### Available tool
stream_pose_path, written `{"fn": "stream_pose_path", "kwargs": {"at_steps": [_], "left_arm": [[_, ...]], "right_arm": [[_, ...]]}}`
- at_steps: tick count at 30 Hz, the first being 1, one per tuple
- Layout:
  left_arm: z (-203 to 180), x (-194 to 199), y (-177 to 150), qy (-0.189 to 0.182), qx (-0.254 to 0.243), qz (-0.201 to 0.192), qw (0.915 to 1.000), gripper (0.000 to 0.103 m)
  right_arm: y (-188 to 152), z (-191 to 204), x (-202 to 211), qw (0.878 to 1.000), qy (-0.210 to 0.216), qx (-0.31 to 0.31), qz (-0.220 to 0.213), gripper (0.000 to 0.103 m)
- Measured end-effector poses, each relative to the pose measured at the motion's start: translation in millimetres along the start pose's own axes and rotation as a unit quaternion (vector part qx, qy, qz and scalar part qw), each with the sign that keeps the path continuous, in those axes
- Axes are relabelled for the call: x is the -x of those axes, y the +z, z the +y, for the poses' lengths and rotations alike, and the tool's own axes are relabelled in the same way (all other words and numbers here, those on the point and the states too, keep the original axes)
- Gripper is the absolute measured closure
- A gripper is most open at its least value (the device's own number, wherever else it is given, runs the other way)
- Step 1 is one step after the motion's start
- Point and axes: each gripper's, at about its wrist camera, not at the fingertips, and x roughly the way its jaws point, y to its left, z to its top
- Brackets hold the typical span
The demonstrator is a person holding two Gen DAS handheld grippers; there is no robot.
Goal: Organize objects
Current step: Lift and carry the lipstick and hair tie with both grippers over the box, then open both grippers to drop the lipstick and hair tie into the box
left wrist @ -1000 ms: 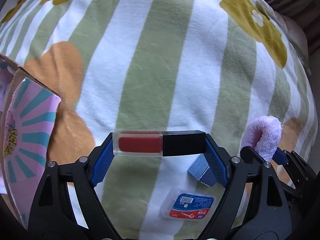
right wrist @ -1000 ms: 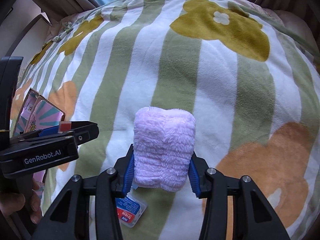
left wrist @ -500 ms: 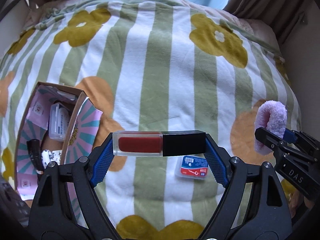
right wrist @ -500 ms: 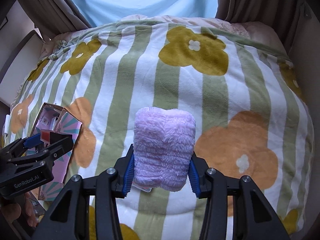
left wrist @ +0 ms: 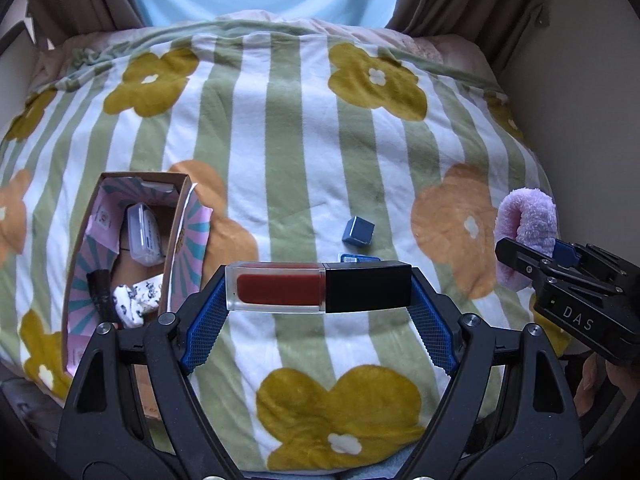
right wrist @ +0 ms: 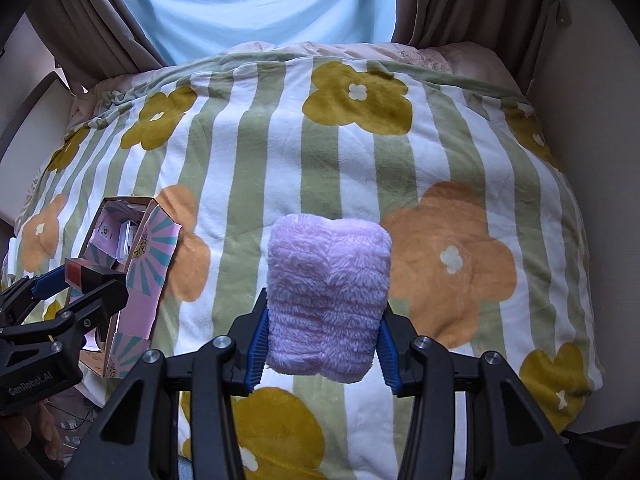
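Box (left wrist: pixel 120 240) on the blanket (left wrist: pixel 280 140) already held several items, while left gripper (left wrist: pixel 318 304) clamped a lip gloss (left wrist: pixel 318 287), right gripper (right wrist: pixel 322 344) clamped a puff (right wrist: pixel 328 296), and a blue cube (left wrist: pixel 358 231) lay loose

Lip gloss tube (left wrist: pixel 318 287) is covering most of a small blue-labelled packet (left wrist: pixel 357 257) on the blanket (left wrist: pixel 280 152); only its top edge is showing, text unreadable. Fluffy purple roll (right wrist: pixel 329 298) is blocking the blanket behind it in right wrist view. Box (left wrist: pixel 120 248) near end is disappearing behind left gripper (left wrist: pixel 318 312); contents too small to ID. Right gripper (left wrist: pixel 560 258) body is getting cut off by frame edge.
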Motion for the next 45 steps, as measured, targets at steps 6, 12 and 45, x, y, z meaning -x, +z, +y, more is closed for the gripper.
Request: {"fn": "stream_pose_path", "kwargs": {"at_steps": [6, 12, 45], "left_arm": [[14, 28, -15, -0.005, -0.009, -0.01, 0.9999, 0.021], [48, 49, -24, 0.0, 0.005, -0.023, 0.9997, 0.021], [261, -42, -118, 0.047, 0.062, 0.061, 0.9951, 0.021]], "right_arm": [[-2, 28, 12, 1.0, 0.002, 0.006, -0.008, 0.06], [7, 73, 20, 0.999, 0.012, 0.035, -0.021, 0.06], [44, 345, -152, 0.969, 0.108, 0.217, 0.05, 0.06]]}}
